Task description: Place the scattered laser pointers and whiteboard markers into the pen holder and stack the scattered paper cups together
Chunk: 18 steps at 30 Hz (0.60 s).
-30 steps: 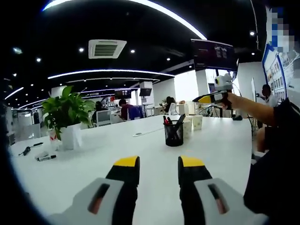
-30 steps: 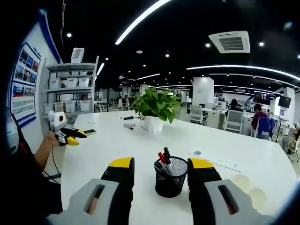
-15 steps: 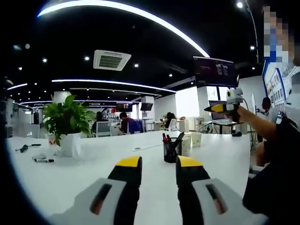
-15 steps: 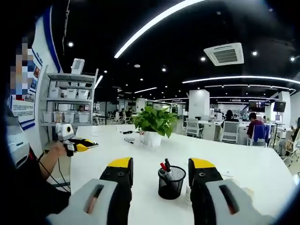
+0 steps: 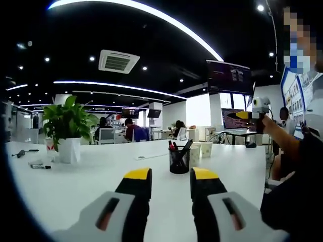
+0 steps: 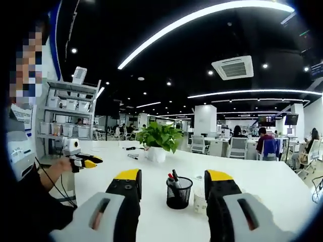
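Note:
A black mesh pen holder (image 5: 179, 161) with red and black markers stands mid-table, and paper cups (image 5: 205, 149) sit just right of it. My left gripper (image 5: 170, 182) hovers open over the near table, nothing between its yellow-tipped jaws. A loose black marker (image 5: 38, 166) lies far left by the plant pot. In the right gripper view the pen holder (image 6: 178, 193) sits ahead between the jaws of my open right gripper (image 6: 172, 184), and a paper cup (image 6: 200, 199) peeks out beside it. The left gripper (image 6: 85, 162) shows at the left, the right gripper (image 5: 248, 115) at the right, each held up in a hand.
A potted green plant (image 5: 65, 132) stands at the far left of the white table (image 5: 96, 181). A thin white strip (image 5: 146, 157) lies beyond the holder. Small dark items (image 6: 132, 156) lie by the plant (image 6: 159, 139). Shelving (image 6: 65, 111) and seated people fill the background.
Both views have dropped closer to table level and tilted up, showing more ceiling. The things on the table have not moved. Both grippers stay open.

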Tool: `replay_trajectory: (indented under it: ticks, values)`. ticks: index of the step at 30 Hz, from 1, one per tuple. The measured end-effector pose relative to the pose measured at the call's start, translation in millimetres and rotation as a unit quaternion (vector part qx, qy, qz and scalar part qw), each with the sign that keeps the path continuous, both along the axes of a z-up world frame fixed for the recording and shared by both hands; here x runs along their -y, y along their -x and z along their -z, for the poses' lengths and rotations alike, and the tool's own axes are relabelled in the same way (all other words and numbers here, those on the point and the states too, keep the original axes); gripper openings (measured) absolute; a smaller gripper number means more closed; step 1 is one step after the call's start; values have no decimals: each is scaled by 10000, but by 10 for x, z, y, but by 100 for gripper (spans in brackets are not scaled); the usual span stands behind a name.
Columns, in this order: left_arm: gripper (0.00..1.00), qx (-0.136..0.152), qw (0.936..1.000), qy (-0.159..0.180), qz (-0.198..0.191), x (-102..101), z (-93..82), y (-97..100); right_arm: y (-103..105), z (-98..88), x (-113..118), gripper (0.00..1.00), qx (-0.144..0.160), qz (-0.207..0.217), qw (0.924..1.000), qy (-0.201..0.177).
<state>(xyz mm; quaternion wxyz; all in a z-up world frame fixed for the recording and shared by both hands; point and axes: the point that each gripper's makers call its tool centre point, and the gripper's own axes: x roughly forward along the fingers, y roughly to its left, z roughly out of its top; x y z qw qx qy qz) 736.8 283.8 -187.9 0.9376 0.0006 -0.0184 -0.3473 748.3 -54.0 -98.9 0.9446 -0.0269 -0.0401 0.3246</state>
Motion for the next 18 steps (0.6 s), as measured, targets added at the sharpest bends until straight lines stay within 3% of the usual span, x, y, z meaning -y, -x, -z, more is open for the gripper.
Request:
replay_trajectory:
  ticks: [5, 7, 9, 13, 18]
  values:
    - [33, 35, 9998, 91, -174, -56, -25, -27, 48, 108, 66, 56, -89, -8, 9998, -197]
    - [34, 66, 9998, 20, -206, -77, -44, -28, 30, 160, 79, 50, -86, 23, 9998, -163]
    - [34, 26, 9999, -28, -166, -92, -45, -36, -57, 204, 90, 48, -97, 91, 9998, -119]
    - [33, 6, 9993, -157, -339, -187, 21, -157, -207, 303, -4, 55, -176, -151, 9997, 86]
    - [34, -310, 9971, -338, -611, -283, 254, -494, -548, 441, -87, 55, -641, -357, 9970, 244]
